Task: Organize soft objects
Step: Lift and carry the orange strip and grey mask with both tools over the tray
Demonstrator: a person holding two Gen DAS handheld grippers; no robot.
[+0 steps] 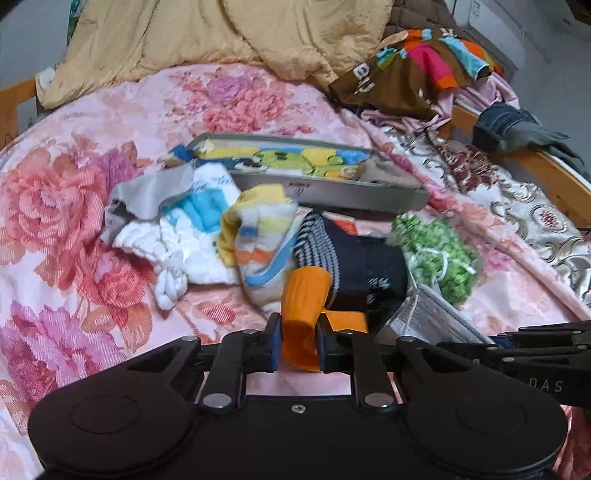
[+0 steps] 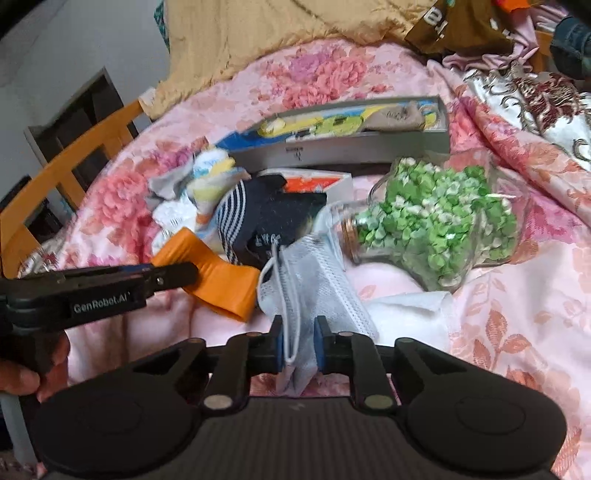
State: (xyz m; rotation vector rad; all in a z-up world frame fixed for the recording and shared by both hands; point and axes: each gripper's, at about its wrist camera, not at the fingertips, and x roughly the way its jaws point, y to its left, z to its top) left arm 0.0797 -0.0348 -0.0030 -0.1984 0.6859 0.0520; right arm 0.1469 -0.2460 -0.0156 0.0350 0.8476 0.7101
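Observation:
On the pink floral bedspread (image 1: 66, 206) lies a heap of soft things: a dark striped sock (image 1: 354, 258), a yellow-striped sock (image 1: 258, 236), white fluffy cloth (image 1: 184, 243). My left gripper (image 1: 298, 345) is shut on an orange rubbery band (image 1: 304, 299), seen from the side in the right wrist view as the orange band (image 2: 221, 277). My right gripper (image 2: 300, 347) is shut on a grey-white face mask (image 2: 314, 291), whose ear loop hangs by the left pad. The face mask (image 1: 436, 317) shows at the lower right of the left wrist view.
A grey tray (image 1: 332, 195) holding colourful cloths sits behind the heap. A glass jar of green paper stars (image 2: 439, 221) lies on its side at the right. A tan quilt (image 1: 221, 33), piled clothes (image 1: 424, 70) and the wooden bed frame (image 1: 546, 173) border the area. A hand (image 2: 33, 373) holds the left gripper.

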